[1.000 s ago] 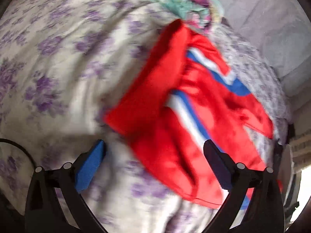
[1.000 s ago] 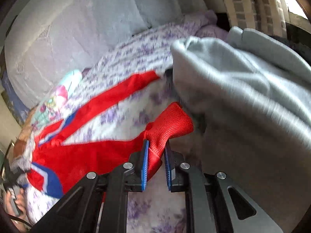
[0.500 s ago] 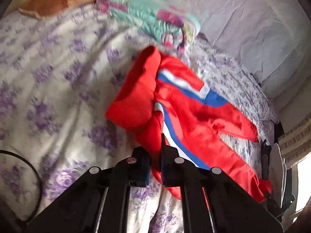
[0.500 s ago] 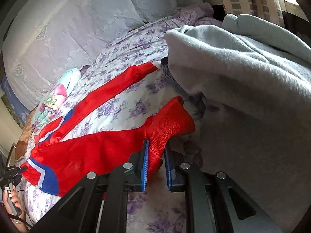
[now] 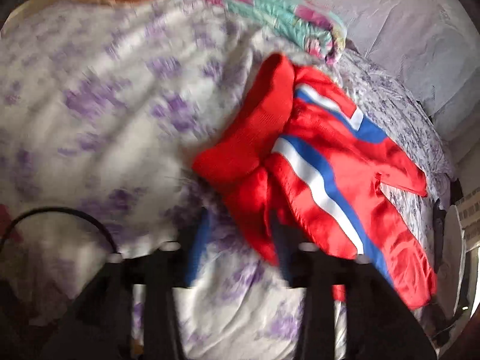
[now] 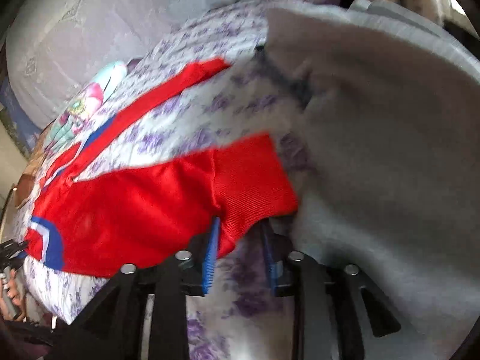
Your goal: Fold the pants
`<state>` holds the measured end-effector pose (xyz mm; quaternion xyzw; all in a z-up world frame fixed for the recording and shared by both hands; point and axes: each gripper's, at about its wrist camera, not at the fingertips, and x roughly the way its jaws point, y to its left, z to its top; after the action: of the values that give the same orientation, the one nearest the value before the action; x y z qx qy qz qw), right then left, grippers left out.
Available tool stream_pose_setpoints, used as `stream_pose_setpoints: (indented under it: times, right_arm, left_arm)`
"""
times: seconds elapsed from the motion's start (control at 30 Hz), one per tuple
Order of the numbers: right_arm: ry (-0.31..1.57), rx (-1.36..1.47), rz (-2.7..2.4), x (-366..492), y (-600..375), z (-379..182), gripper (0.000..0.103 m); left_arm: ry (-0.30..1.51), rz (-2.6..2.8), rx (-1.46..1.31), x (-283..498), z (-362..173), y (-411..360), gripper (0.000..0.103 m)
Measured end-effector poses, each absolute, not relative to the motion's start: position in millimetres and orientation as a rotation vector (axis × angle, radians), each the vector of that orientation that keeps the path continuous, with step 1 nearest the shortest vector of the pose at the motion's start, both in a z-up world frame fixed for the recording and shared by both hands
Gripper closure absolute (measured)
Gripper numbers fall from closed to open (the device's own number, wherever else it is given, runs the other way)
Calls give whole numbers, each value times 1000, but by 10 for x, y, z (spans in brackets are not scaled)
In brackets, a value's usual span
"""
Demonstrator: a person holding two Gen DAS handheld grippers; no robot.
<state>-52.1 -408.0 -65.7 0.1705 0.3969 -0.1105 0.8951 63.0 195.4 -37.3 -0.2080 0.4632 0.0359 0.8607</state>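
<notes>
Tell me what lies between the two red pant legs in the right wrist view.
Only bare floral bedsheet shows between the two legs of the red pants in the right wrist view; nothing else rests on that stretch.

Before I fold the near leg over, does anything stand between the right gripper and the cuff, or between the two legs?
Nothing visible does. The cuff lies at the open right gripper, only bare floral sheet separates it from the other leg, and the grey blanket borders the cuff's right side.

Close opposing views sharing red pants (image 5: 327,162).
</notes>
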Motion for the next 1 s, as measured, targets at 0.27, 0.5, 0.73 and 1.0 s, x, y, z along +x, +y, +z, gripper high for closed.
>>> stream_pose_setpoints:
  times: [0.27,0.5,0.73,1.0]
  right_arm:
    - [631,134,-227,-495,-3740,-153,47]
    - [941,105,-188,30,-3789,-820,53]
    - [745,-12,117,779,-3271,256,34]
    - [818,-159,401,2699,-2416,139,18]
  left_arm:
    - [762,2,-232,507,292,1365,29]
    - [1009,35,-153,990,-576,1134,32]
    - [861,7,-197,1315,174,1429,7]
    - [1028,1,-306,2664,-222,1891,7]
